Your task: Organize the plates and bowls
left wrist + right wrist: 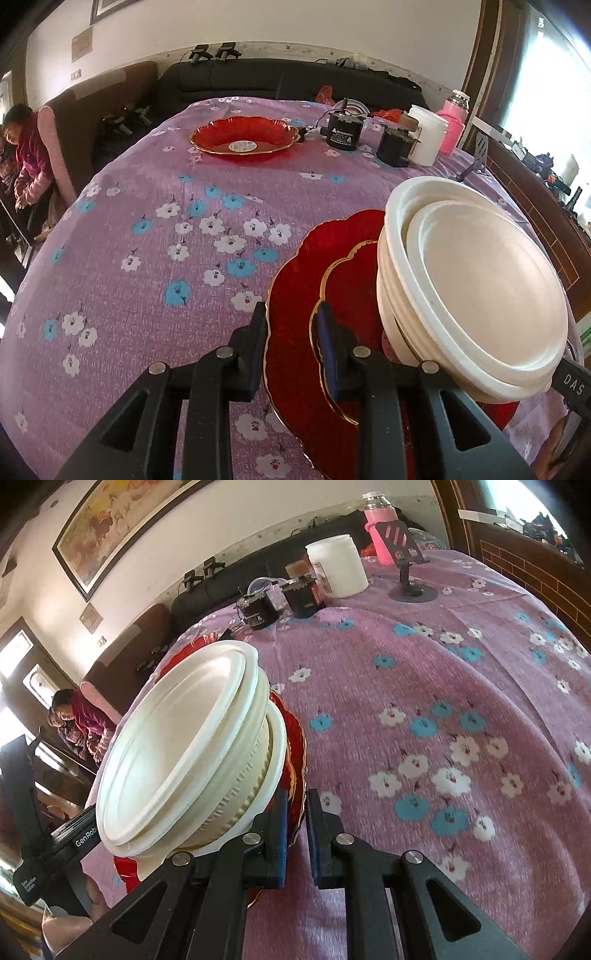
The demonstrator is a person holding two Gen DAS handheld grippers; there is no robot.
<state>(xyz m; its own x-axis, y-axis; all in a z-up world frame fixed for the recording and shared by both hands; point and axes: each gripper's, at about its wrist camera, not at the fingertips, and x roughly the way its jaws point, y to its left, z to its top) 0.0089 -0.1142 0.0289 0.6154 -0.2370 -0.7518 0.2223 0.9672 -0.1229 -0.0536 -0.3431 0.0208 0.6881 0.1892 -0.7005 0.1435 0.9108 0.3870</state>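
Observation:
A stack of red gold-rimmed plates [295,291] carries stacked white bowls [480,280] and is held tilted over the flowered purple tablecloth [147,258]. My left gripper [291,350] is shut on the plates' near rim, one finger on each face. My right gripper [295,830] grips the opposite rim of the red plates [295,738], with the white bowls [184,746] to its left. A single red plate [244,138] with a sticker lies flat at the far side of the table.
At the far right of the table stand two black motors [341,129], a white jar [428,134], a pink bottle [454,125] and a phone stand [410,572]. A dark sofa [295,79] lies behind. A person [33,155] bends at the left.

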